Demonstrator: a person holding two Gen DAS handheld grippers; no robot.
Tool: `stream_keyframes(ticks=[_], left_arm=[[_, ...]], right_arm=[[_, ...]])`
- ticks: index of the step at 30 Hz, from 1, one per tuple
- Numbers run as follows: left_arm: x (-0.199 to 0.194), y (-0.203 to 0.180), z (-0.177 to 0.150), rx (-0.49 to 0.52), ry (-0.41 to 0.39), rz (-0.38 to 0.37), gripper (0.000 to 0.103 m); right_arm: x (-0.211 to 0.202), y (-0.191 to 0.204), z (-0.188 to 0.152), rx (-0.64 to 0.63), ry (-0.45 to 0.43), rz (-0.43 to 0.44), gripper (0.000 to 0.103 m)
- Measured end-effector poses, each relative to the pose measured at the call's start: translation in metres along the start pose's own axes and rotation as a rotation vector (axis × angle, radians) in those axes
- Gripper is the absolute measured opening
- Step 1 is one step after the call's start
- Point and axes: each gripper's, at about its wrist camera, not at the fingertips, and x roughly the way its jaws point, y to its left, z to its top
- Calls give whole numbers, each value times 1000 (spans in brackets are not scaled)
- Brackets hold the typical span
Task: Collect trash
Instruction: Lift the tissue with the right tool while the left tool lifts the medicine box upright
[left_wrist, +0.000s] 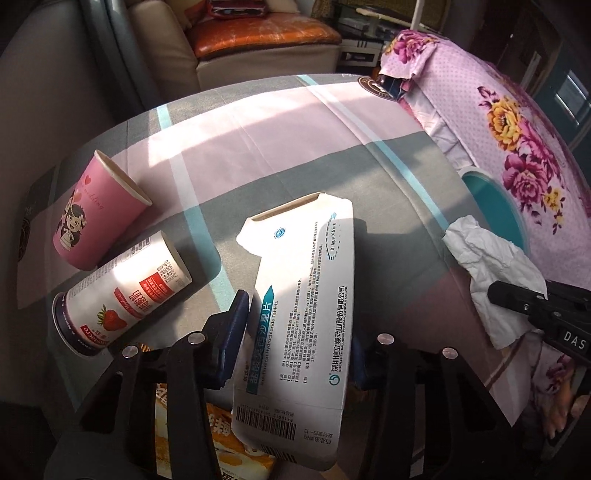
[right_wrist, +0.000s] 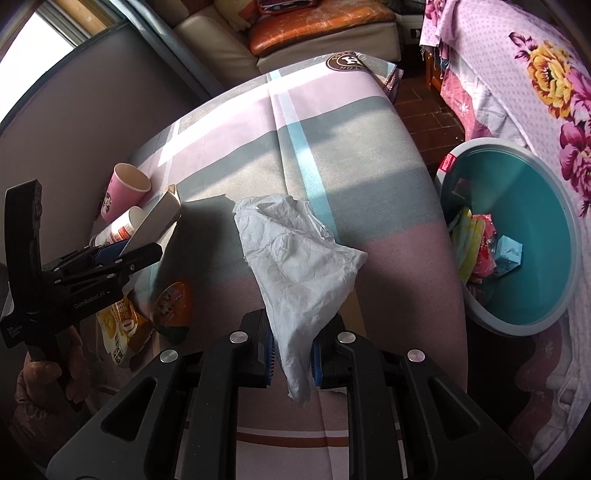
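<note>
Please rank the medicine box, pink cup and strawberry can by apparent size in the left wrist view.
1. Medicine box, though nearness to the camera inflates it.
2-3. Strawberry can and pink cup: too alike to rank.

snack packet mostly hidden behind fingers; bin partly behind tissue.

Left tongs closed, blue pads pressed against both sides of a white medicine box, which is held lifted and pointing forward; right tongs closed on a crumpled white tissue that drapes forward from the pads; left tongs to the left of the right tongs, well apart; a bare hand grips the left handle from below.
</note>
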Motion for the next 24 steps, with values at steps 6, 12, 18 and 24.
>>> stream_keyframes(ticks=[6, 12, 18, 24], left_arm=[[-17, -16, -6, 18, -25, -12, 20], [-12, -29, -12, 46, -21, 14, 20], [0, -13, -12, -11, 26, 7, 24], [20, -17, -22, -17, 69, 28, 21]], right_arm=[[-3, -3, -1, 18, -8, 7, 17], [-7, -4, -4, 20, -19, 14, 17], [-11, -6, -7, 18, -21, 11, 17], [-13, -5, -9, 20, -29, 12, 17]])
